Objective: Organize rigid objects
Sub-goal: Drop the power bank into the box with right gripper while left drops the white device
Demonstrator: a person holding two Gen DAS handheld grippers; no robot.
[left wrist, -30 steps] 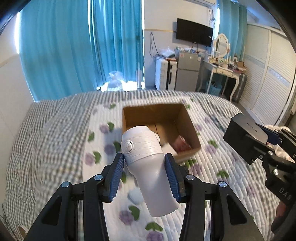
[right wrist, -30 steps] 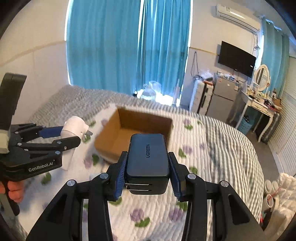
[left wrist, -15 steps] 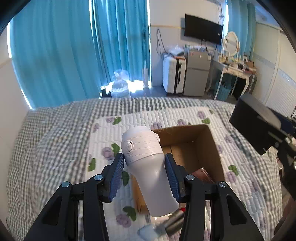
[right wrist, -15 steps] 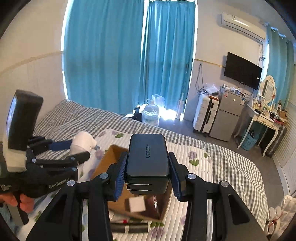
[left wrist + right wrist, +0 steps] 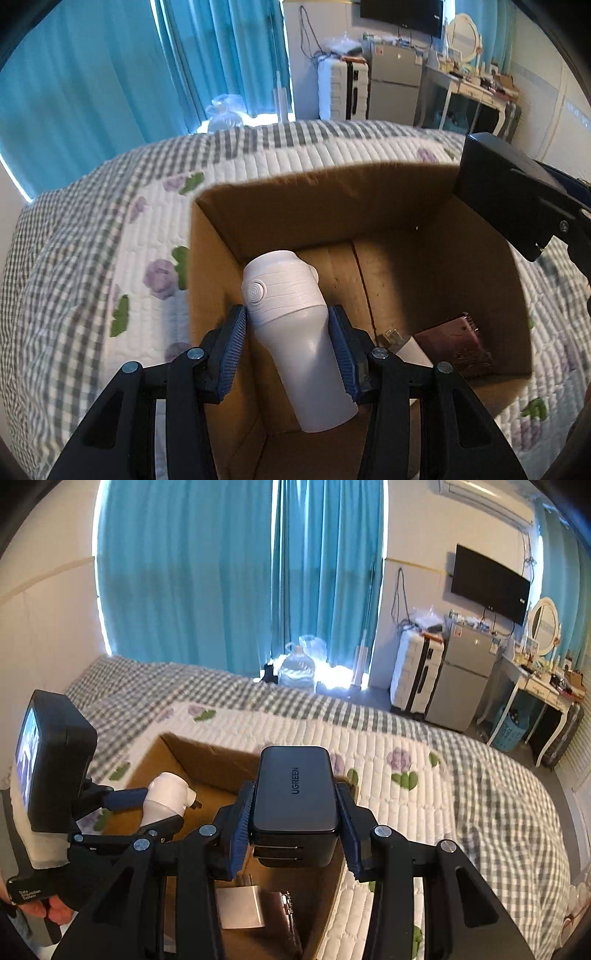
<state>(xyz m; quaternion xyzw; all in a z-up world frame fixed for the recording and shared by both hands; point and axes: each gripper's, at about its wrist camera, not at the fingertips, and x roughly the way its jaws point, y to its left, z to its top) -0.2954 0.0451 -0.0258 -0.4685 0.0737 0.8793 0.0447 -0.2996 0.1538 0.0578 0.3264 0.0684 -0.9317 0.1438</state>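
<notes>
My left gripper is shut on a white ribbed bottle-shaped object and holds it above the left side of an open cardboard box on the bed. My right gripper is shut on a black UGREEN charger and holds it over the box's right rim. The charger also shows at the right of the left wrist view. The left gripper and white object show in the right wrist view. Inside the box lie a dark red case and a white adapter.
The box sits on a white quilt with purple flowers over a grey checked bedspread. Blue curtains, a water jug, a suitcase, a small fridge and a dressing table stand beyond the bed.
Both grippers have moved forward and down over the box, each still holding its object. The box now fills much more of both views.
</notes>
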